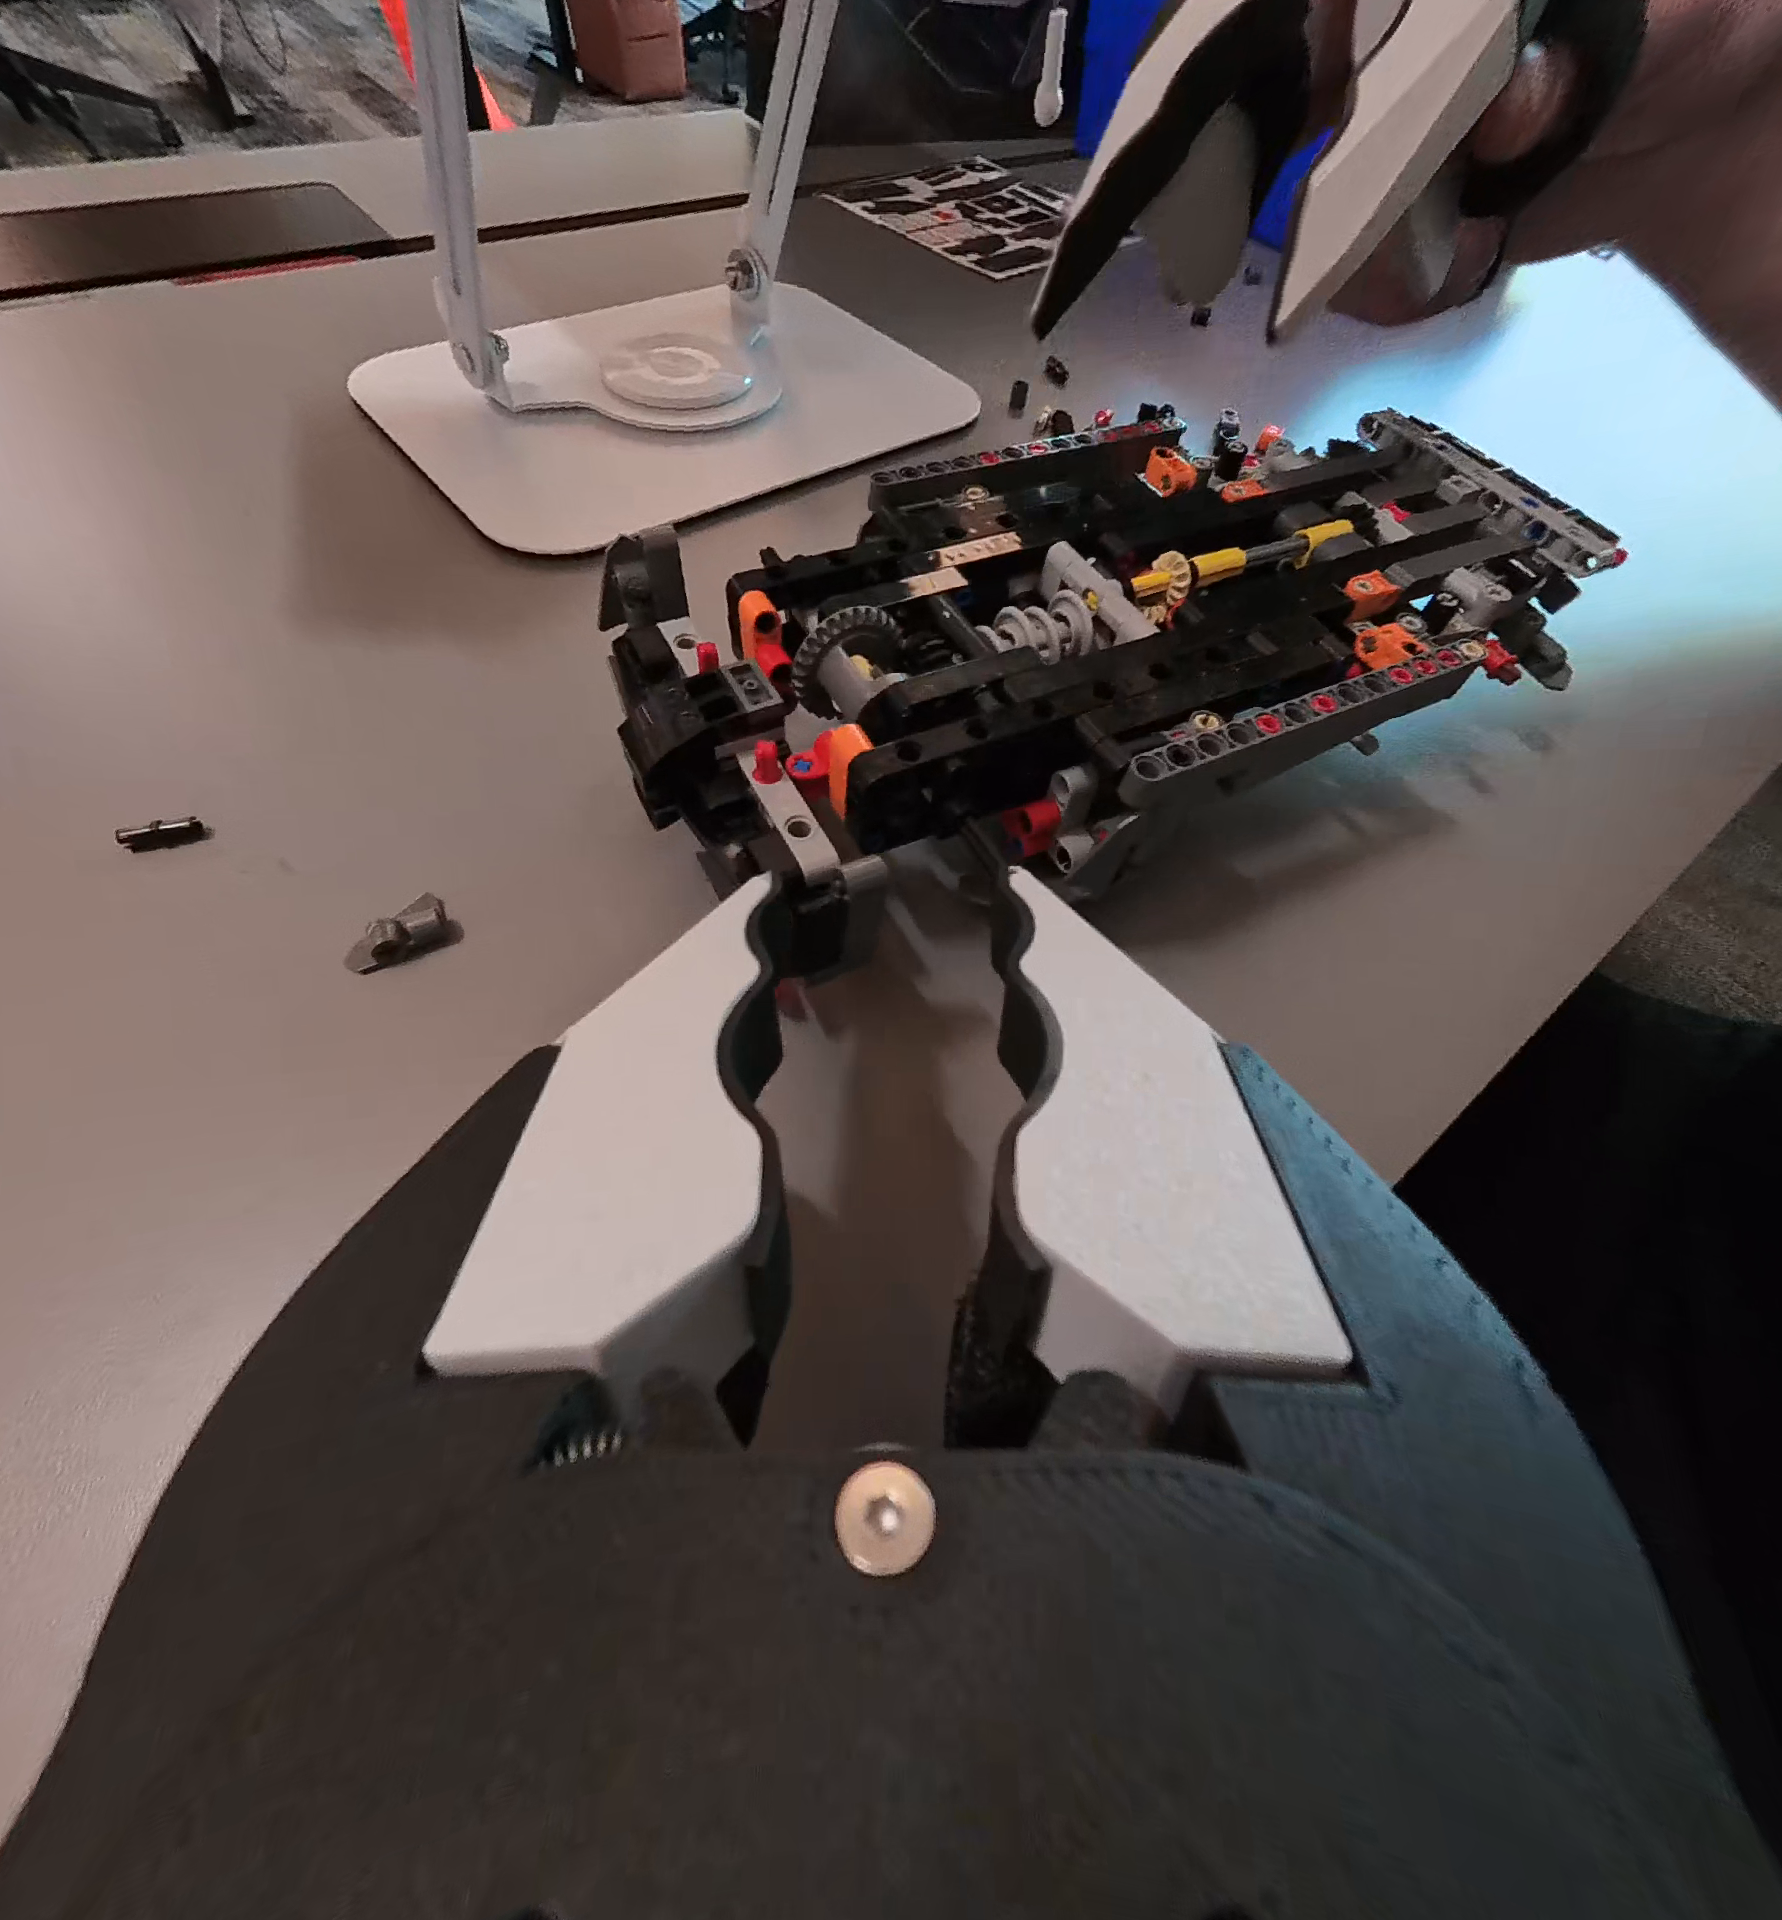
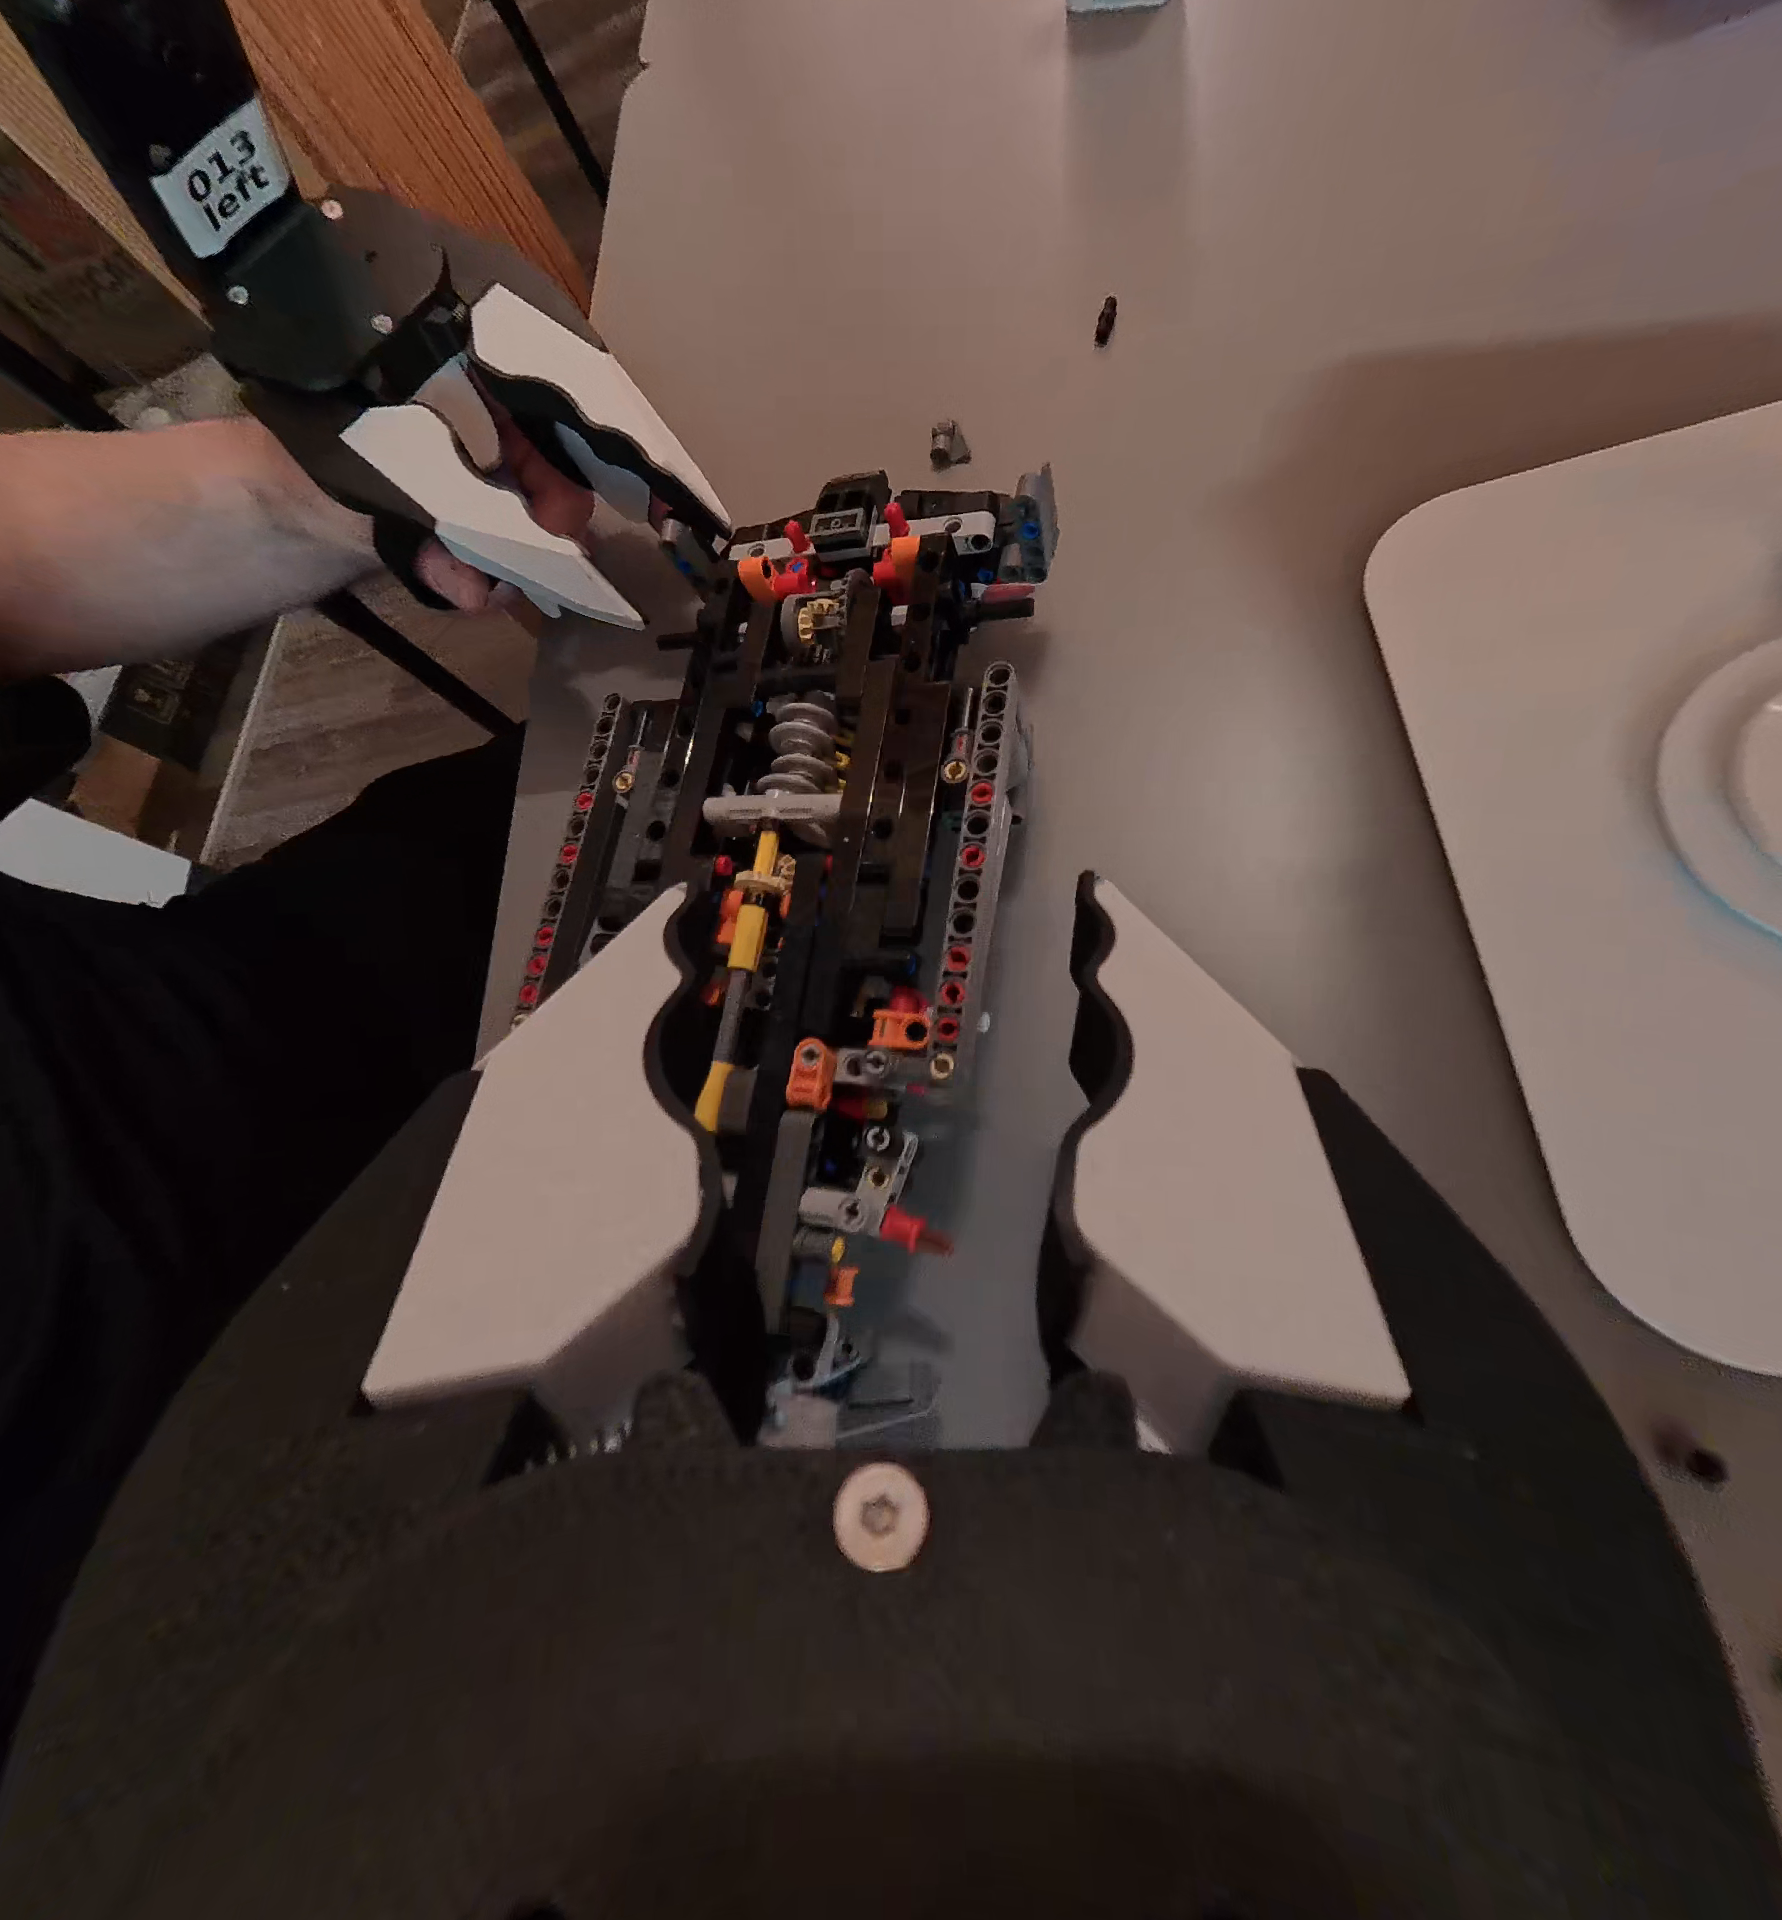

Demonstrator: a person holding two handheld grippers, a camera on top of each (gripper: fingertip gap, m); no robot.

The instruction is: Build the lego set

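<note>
lamp base (image 2: 1593, 935) cropped, chassis (image 2: 825, 1195) end hidden

Writing noted: two carriers.
A white label (image 2: 225, 187) with dark print is fixed on the black body of the left tool (image 2: 681, 571). A sticker sheet (image 1: 954, 213) is laid on the surface (image 1: 243, 623), its print too small to be read.

Lego chassis (image 1: 1105, 644) mid-table (image 1: 243, 623); lamp base (image 1: 658, 416) behind; two loose pcs (image 1: 399, 932) to left
</note>
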